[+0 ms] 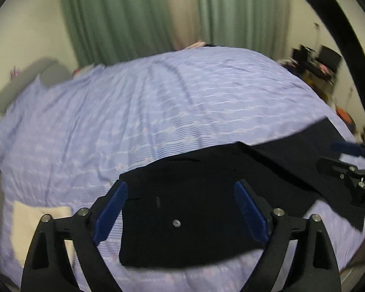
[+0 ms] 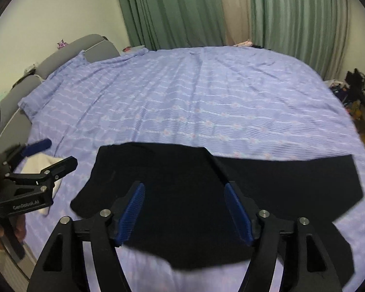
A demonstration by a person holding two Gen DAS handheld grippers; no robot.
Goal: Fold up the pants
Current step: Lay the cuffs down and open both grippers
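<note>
Black pants (image 1: 194, 209) lie flat on the lilac bedsheet (image 1: 158, 102), the waist part doubled over and one leg reaching off to the right (image 2: 304, 180). My left gripper (image 1: 181, 209) hovers above the waist part with its blue pads (image 1: 112, 211) wide apart and nothing between them. My right gripper (image 2: 185, 209) hangs over the pants (image 2: 177, 194) too, open, its pads clear of the cloth. Each gripper shows in the other's view: the right gripper (image 1: 338, 155) at the right edge, the left gripper (image 2: 53, 155) at the left edge.
A folded cream cloth (image 1: 39, 228) lies on the sheet left of the pants, also seen as a cream cloth (image 2: 46, 168) under the left gripper. A grey headboard (image 2: 60, 56) runs along the left. Green curtains (image 2: 182, 12) hang behind the bed. Clutter (image 2: 357, 90) stands at the right.
</note>
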